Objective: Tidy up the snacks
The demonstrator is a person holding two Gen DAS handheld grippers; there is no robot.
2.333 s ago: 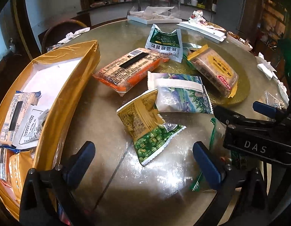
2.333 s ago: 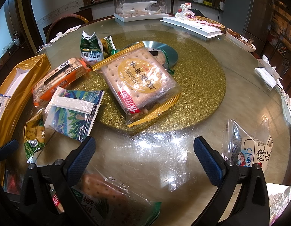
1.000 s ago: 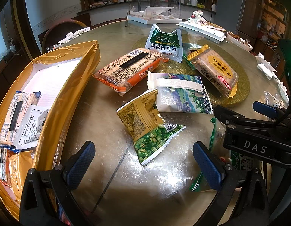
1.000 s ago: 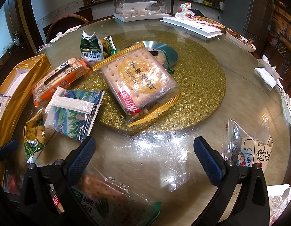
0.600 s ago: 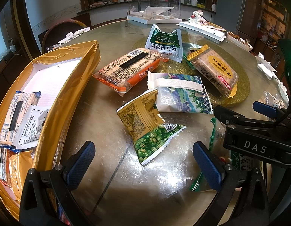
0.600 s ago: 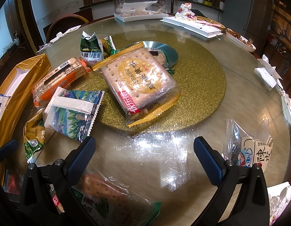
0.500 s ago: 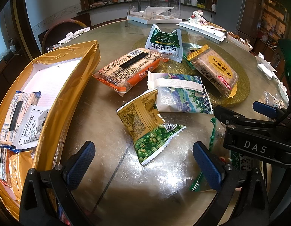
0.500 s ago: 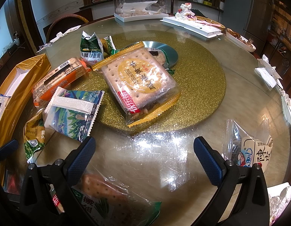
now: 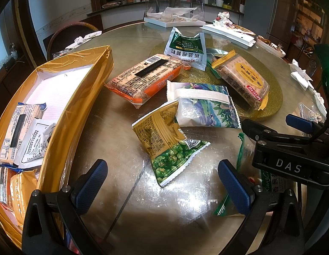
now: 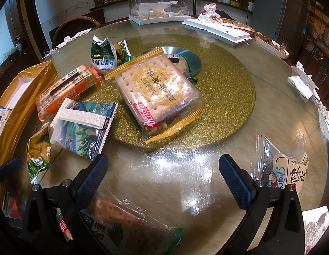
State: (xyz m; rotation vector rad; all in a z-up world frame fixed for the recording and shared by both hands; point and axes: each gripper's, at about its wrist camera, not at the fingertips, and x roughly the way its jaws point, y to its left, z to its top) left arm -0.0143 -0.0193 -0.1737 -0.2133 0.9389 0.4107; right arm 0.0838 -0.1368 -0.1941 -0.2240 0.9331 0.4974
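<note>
Both claws hover low over a round glass bench, each spread wide with nothing between its blue pads. In the left wrist view the left claw sits at the bottom of the frame, and just above it, near the centre, lies a yellow and green pea packet. Touching that packet's upper right edge is a blue and green pouch with a white strip. An orange cracker pack lies above centre, a green and white sachet further up, and a big cracker pack with yellow ends lies on a gold glitter mat at the upper right. A gold box runs down the left side of the frame with several packets inside. In the right wrist view the right claw fills the bottom of the frame; a green-labelled cracker pack lies under its left finger at the lower left, and a clear bag with a white carton sits at the lower right
</note>
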